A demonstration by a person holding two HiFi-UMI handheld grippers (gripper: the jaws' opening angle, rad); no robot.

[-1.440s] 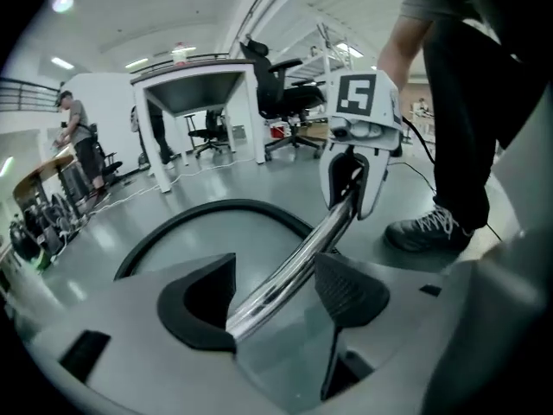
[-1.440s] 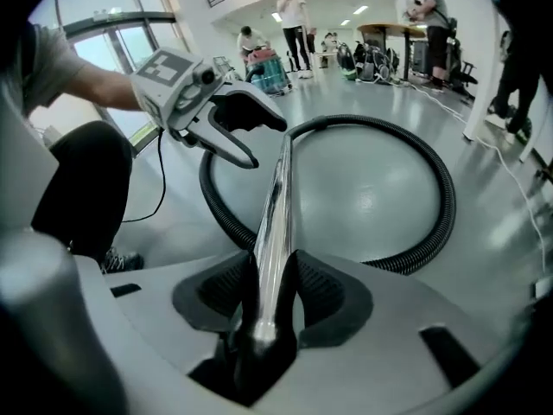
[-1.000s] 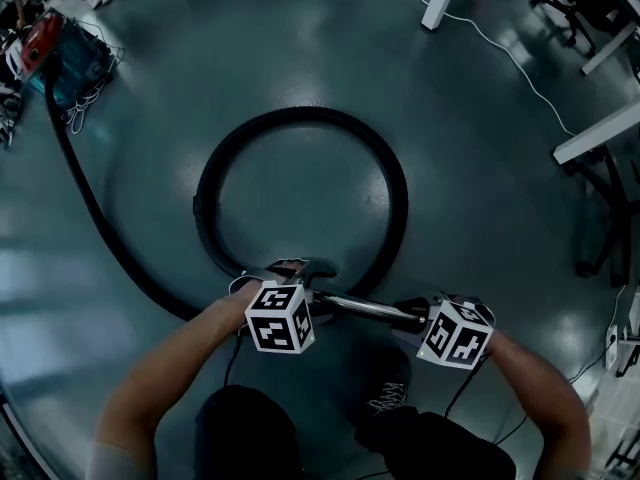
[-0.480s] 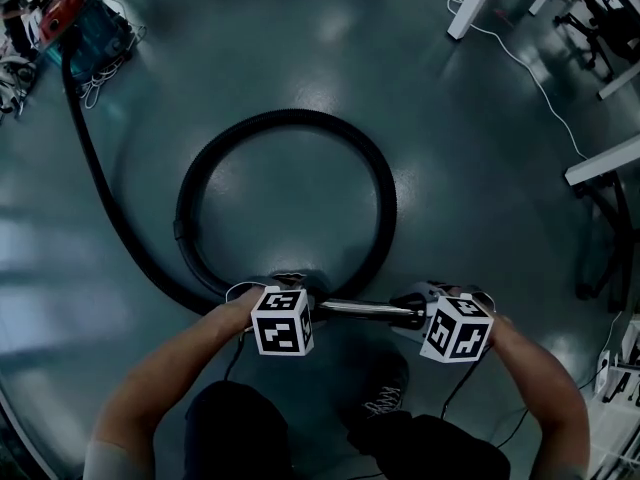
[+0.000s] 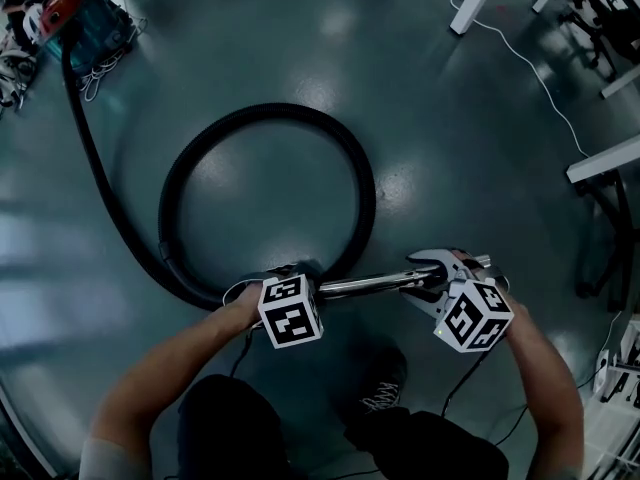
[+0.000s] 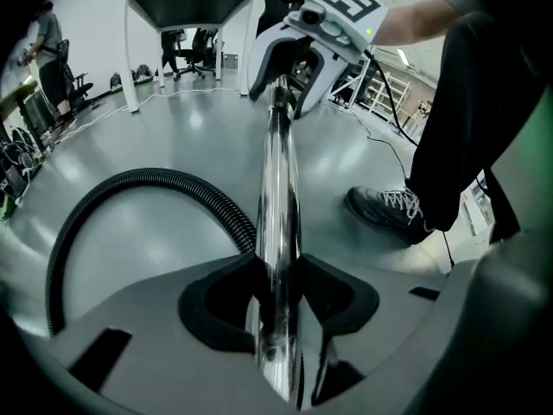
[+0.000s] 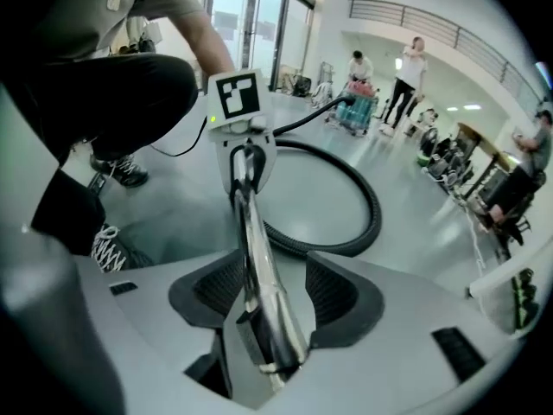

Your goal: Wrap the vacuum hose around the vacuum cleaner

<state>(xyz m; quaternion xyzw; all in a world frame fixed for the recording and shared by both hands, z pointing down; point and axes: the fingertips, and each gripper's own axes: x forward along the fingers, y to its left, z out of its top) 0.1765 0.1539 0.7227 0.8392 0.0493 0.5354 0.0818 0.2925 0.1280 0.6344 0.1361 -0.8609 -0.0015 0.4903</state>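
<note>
Clamps the chrome wand (image 5: 365,284) crosswise in the left gripper (image 5: 297,273); just easing open the right gripper (image 5: 432,274) round its other end (tube between the pads, not pressed). Leaves the looped hose (image 5: 362,183) ahead, trailing far left to the vacuum cleaner (image 5: 75,18), on the left gripper's side

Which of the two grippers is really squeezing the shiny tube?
The left gripper: its jaws have just closed onto the metal tube beside the hose. On the right gripper the jaws have just been opening, the tube loose between them.
</note>
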